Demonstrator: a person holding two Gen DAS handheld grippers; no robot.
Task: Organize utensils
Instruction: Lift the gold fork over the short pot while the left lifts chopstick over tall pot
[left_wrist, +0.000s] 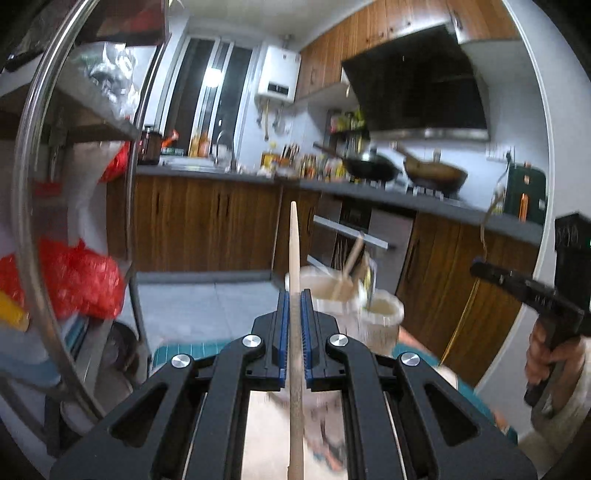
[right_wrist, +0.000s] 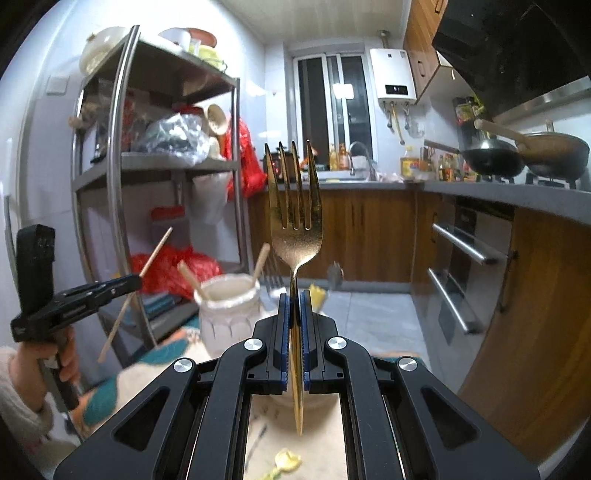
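Chopstick (left_wrist: 294, 258) is clamped between the closed jaws of the left gripper (left_wrist: 295, 295) and is held raised, near and just above the white jar (left_wrist: 332, 295). A gold fork (right_wrist: 294, 221), tines up, is pinched by the closed right gripper (right_wrist: 295, 295), beside the same jar (right_wrist: 225, 310), in which wooden sticks (right_wrist: 192, 278) are stood. A second jar (left_wrist: 384, 314) is seen touching the first. Behind the jar, a metal shelf (right_wrist: 122, 166) is loaded with red bags (right_wrist: 173, 269).

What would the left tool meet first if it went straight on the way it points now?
Probably the nearer white jar, just past the left tool and slightly to its right. The chopstick it holds would arrive first. Depth is unclear; it might pass above the rim.
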